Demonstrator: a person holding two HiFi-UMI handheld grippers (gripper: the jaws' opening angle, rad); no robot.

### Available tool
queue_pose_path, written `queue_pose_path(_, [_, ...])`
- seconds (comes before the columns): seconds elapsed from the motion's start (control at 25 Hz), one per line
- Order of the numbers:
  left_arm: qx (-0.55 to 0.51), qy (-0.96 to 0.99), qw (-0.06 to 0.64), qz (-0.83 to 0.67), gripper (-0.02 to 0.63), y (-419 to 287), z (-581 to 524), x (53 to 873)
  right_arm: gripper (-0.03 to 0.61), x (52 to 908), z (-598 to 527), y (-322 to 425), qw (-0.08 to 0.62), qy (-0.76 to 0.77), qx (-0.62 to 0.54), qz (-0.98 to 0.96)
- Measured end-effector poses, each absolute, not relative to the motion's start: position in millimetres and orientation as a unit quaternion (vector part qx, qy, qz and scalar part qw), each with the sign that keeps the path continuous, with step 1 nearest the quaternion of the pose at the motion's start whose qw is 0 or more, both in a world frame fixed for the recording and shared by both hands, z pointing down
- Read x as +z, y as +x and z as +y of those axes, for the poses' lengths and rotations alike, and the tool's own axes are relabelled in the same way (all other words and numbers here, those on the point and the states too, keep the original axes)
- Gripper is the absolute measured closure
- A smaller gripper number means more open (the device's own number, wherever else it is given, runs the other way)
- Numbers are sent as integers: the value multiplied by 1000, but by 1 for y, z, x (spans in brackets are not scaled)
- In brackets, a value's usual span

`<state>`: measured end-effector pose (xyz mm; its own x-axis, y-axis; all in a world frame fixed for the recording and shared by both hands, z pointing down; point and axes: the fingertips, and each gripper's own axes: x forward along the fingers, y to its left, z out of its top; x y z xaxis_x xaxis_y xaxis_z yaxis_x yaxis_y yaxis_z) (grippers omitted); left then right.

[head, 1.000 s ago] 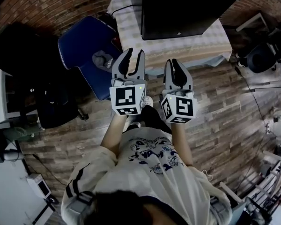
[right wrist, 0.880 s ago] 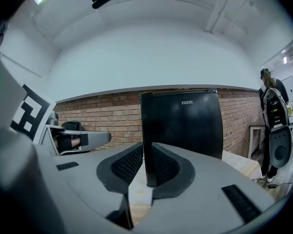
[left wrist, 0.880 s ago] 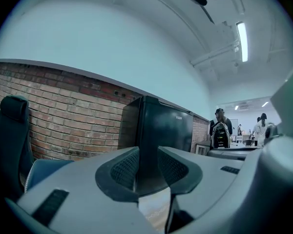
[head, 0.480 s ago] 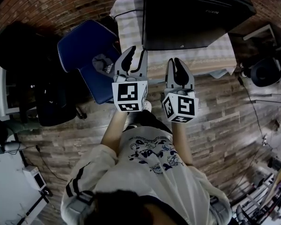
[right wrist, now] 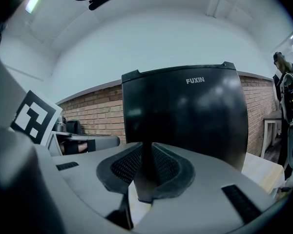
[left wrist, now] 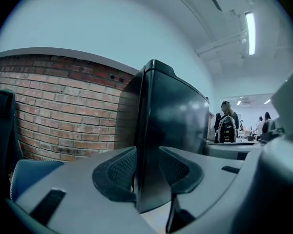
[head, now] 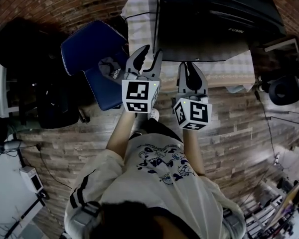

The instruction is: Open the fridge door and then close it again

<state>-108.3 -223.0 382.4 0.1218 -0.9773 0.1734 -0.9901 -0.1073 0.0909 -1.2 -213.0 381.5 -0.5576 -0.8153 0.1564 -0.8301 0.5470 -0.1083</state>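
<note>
Head view looks steeply down on a wood-plank floor and a red brick wall, with a glossy black compact fridge at the top of the frame. It stands on a table draped in a pale checked cloth, and its door lies flush against the body. The right gripper view shows a smooth dark front with rounded top corners and white "FUXIN" lettering near the top. A padded blue chair stands beside the table's left side. A person holds both tools level towards the fridge. The left gripper is near the front left corner, its jaws having just been opening and now narrowly spread, with the corner edge lined up in the gap ahead and nothing pinched. The right gripper faces the door, jaws slightly apart and empty.
</note>
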Motion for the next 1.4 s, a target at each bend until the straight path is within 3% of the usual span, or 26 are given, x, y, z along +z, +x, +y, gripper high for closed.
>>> queue_pose_path(0.52, [39,784,93,-613,419,-100,-263,402,509,403,-243,-9,56,449,100,-886])
queue_pose_path(1.4, [52,858,60,-508,396,-96,-279,404,509,420,-254,-13,73,439,110,-889])
